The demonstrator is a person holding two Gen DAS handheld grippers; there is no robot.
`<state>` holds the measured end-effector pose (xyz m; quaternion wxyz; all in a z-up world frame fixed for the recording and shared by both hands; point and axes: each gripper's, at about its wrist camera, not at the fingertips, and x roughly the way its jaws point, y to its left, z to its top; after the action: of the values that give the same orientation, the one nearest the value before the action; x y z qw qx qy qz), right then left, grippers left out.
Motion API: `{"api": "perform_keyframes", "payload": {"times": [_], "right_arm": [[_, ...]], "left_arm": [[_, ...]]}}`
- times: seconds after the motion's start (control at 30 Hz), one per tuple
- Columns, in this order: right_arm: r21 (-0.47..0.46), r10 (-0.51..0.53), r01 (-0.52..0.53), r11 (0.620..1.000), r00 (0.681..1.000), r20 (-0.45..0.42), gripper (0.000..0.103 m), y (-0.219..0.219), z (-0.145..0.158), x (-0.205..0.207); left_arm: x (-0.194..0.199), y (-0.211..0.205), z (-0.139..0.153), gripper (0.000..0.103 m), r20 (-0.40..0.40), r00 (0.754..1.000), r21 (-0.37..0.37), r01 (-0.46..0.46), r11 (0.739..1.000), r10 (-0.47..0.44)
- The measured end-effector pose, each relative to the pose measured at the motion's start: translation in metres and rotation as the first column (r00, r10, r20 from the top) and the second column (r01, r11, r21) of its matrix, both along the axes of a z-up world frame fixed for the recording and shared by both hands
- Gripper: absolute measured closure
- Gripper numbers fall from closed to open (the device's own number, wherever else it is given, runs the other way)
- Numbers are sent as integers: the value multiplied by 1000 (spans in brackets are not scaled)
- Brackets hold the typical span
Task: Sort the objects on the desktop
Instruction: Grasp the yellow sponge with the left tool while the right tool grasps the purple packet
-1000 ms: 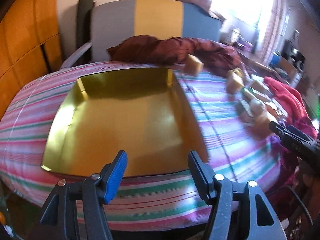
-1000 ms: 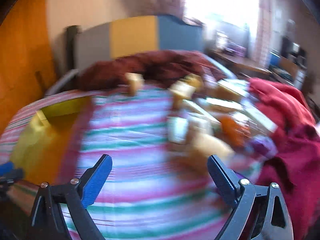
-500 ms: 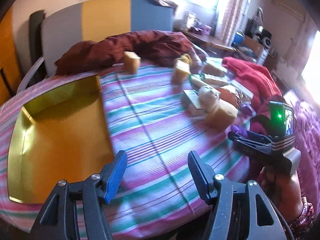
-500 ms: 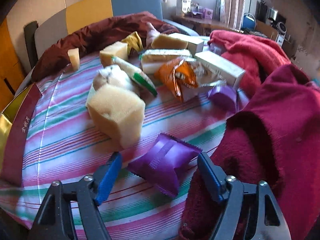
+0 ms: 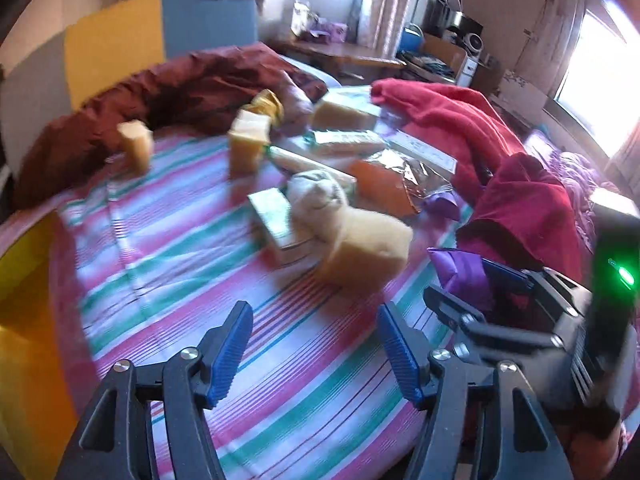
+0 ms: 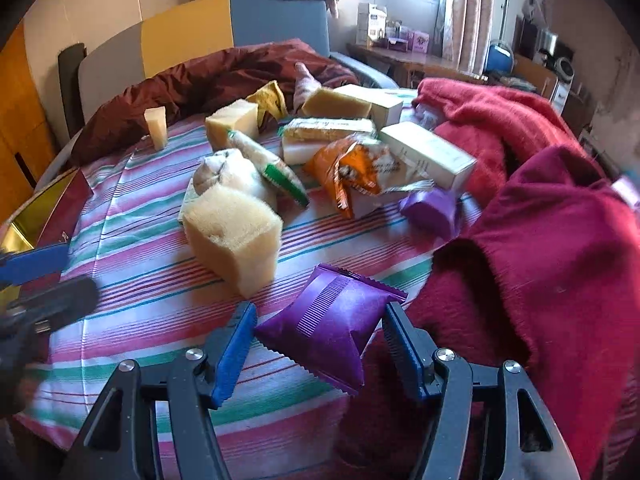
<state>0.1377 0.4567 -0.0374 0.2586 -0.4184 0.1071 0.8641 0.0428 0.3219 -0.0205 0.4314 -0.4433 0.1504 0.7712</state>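
A purple snack packet lies on the striped cloth between the open fingers of my right gripper; the pads sit at its two sides and I cannot tell whether they touch it. It also shows in the left wrist view. A large yellow sponge block stands just beyond it. My left gripper is open and empty above the cloth, in front of the same sponge. Behind lie an orange snack bag, white boxes, more sponges and a second purple packet.
The gold tray lies at the left edge of the bed. A red blanket is heaped on the right, against the purple packet. A dark brown quilt runs along the back by the headboard.
My left gripper has swung right, from over the gold tray towards the pile. My right gripper has moved forward and down until the purple packet lies between its fingers.
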Motion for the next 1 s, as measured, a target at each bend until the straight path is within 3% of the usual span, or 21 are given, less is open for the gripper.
{"api": "perform_keyframes", "payload": {"times": [0.13,0.43,0.5,0.53,0.63,0.87,1.0], "right_arm": [[32,10,-10,999,1000,2,38,-2,8,4],[39,46,-46,998,999,14,37,-13,14,16],[39,44,-45,998,999,9,37,-14,15,17],[40,43,-44,998,999,7,37,-15,14,18],[48,42,-43,998,999,9,37,-16,14,17],[46,40,-40,998,999,-3,37,-17,14,18],[19,43,-43,999,999,-20,37,-18,14,18]], "left_arm": [[-10,21,-10,28,63,998,13,7,1000,-7],[-10,66,-20,27,44,993,-33,109,994,-107],[-11,73,-25,30,44,993,-53,111,992,-109],[-11,75,-29,38,38,994,-68,105,992,-103],[-11,72,-34,45,44,991,-32,128,991,-127],[-20,36,-35,49,124,988,85,79,993,-89],[-17,15,-35,49,114,989,99,78,992,-90]]}}
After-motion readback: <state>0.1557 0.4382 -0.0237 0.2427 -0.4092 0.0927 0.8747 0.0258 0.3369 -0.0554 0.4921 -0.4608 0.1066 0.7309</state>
